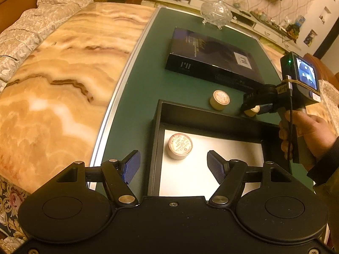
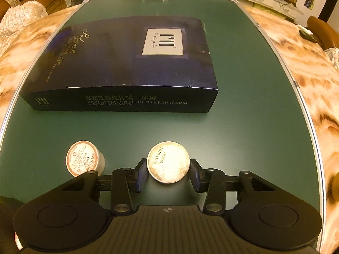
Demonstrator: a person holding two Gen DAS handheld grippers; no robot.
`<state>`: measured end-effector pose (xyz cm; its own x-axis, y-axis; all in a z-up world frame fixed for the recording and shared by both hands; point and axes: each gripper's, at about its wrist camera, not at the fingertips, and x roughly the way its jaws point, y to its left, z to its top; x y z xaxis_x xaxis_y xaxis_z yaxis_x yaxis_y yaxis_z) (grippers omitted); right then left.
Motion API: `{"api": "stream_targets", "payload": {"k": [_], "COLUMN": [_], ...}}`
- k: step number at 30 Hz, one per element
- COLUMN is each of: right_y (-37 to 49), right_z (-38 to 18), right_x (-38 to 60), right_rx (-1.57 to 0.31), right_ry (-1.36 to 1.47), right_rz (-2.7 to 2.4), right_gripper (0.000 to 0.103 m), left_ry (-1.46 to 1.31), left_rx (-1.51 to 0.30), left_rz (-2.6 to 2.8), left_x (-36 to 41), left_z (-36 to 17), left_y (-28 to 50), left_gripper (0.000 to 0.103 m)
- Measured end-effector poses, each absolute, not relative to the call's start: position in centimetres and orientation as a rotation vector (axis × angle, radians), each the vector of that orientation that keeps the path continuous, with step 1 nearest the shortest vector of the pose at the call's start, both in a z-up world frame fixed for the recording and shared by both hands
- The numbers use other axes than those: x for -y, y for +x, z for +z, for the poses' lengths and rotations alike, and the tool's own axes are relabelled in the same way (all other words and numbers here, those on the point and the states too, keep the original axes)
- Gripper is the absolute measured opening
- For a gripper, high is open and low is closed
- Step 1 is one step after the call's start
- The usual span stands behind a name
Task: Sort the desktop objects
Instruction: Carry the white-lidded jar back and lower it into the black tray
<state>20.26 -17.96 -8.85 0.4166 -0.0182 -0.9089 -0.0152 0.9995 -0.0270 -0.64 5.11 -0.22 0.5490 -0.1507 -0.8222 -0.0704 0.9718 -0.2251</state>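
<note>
A black open box (image 1: 211, 120) with a white floor sits on the green mat and holds one small round tin (image 1: 180, 148). My left gripper (image 1: 172, 167) is open and empty, hovering above the box's near left part. A second tin (image 1: 219, 100) (image 2: 84, 160) lies on the mat beyond the box. My right gripper (image 2: 168, 169) (image 1: 251, 109) is shut on a third tin (image 2: 168, 162) (image 1: 252, 111), its pads pressed on both sides, just above or on the mat beyond the box's far wall.
A flat dark blue carton (image 2: 131, 63) (image 1: 214, 61) lies further back on the green mat (image 2: 243, 127). A glass lidded bowl (image 1: 216, 12) stands at the far edge. Marbled tabletop (image 1: 53, 84) flanks the mat on both sides.
</note>
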Motion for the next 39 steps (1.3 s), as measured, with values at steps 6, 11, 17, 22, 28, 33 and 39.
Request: {"api": "stream_targets", "payload": {"k": [6,11,17,22,28,33,39], "right_y": [19.2,16.4,12.1,9.4,7.7,7.6,7.9], "right_z": [-6.8,-3.3,-1.0,-0.8,-2.2,-4.3,-6.5], "right_x": [18.6,19.2,19.4,18.5,16.0,13.0,11.1], "right_rx": [-1.105,-1.052,-1.035,-1.044,-1.082,-1.128,-1.164], "right_ry": [-0.008,0.030,0.078,0.071,0.046,0.056,0.027], "right_rz": [0.016,0.063,0.124,0.145,0.165,0.188,0.163], "right_gripper": [0.045,0.045,0.045,0.045,0.045,0.045,0.045], "left_ry": [-0.226,-0.235,-0.237,-0.241,-0.259,-0.271,-0.280], "left_rx": [-0.982,-0.983,-0.980,-0.976,-0.962,-0.954,-0.946], "left_rz": [-0.034,-0.030,-0.040,-0.041,-0.033,-0.017,-0.009], "left_x": [-5.0,-5.1,-4.8,-4.9,-5.7,-6.6,-7.2], "left_z": [0.0,0.0,0.1,0.1,0.4,0.7,1.1], "left_y": [-0.9,-1.2,-1.8,-2.4,-3.1,-3.6,-4.0], "left_gripper": [0.069,0.069,0.069,0.069,0.069,0.069,0.069]}}
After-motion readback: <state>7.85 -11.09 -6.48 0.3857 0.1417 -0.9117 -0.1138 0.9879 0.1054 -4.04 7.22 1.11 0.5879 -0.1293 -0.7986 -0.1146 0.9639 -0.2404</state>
